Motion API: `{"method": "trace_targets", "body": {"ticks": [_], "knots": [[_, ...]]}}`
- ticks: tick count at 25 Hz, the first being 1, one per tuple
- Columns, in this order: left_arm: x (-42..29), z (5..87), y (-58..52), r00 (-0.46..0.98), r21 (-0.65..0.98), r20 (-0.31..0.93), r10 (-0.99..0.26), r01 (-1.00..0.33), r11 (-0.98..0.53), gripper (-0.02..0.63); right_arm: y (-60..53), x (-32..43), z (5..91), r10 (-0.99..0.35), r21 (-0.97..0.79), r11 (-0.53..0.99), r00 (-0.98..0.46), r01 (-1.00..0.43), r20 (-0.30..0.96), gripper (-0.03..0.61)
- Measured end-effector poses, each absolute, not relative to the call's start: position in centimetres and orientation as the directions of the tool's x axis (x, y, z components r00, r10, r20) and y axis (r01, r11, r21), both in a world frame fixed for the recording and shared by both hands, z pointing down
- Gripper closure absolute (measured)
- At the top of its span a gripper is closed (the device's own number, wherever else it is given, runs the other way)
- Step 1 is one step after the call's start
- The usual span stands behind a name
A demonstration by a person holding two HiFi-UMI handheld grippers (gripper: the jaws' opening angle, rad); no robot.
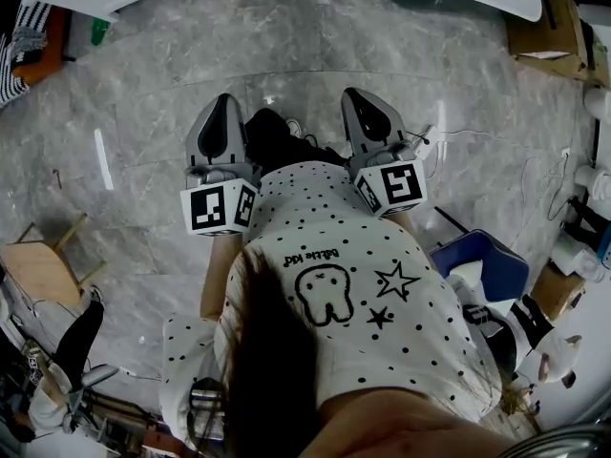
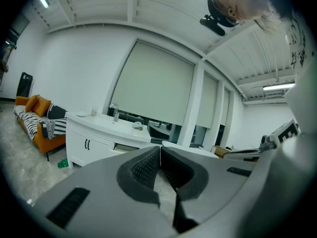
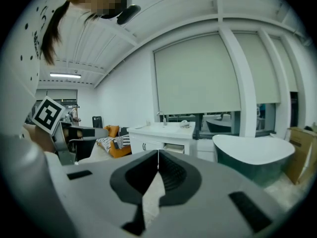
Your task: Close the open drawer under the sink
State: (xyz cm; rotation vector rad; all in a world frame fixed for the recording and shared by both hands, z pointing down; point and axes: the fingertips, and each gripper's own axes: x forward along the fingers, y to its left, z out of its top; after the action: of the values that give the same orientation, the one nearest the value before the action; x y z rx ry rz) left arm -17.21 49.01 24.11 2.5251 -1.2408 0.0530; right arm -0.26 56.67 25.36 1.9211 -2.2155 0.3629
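We hold both grippers out over the grey marble floor (image 1: 143,113), pointing toward the white sink cabinet (image 2: 94,138) and well short of it. The left gripper (image 2: 160,150) has its fingers closed tip to tip with nothing between them. The right gripper (image 3: 158,155) shows the same: fingers pressed together, empty. The drawer (image 2: 125,148) sits just under the cabinet's worktop, right of the cabinet's two doors as we face it, pulled out a little so its front stands proud. A faucet (image 2: 114,112) rises from the worktop above the doors. An orange sofa (image 2: 37,105) stands left of the cabinet, and a white bathtub (image 3: 252,155) lies to the cabinet's right. Neither gripper touches the cabinet.
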Motion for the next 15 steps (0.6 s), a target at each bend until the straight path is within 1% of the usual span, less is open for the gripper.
{"method": "trace_targets", "body": {"ticks": [8, 15], "knots": [[-16.5, 24.2, 43.4, 0.614, 0.270, 0.173, -0.770, -0.782, -0.562, 0.603, 52.0, 1.4, 26.6, -0.937, -0.069, 0.112, -0.129, -0.991, 0.326, 0.565], [-16.1, 23.3, 33.8, 0.627, 0.279, 0.153, -0.764, -0.769, -0.575, 0.603, 42.0, 1.6, 25.6, -0.944, -0.060, 0.104, -0.118, -0.993, 0.308, 0.565]]}}
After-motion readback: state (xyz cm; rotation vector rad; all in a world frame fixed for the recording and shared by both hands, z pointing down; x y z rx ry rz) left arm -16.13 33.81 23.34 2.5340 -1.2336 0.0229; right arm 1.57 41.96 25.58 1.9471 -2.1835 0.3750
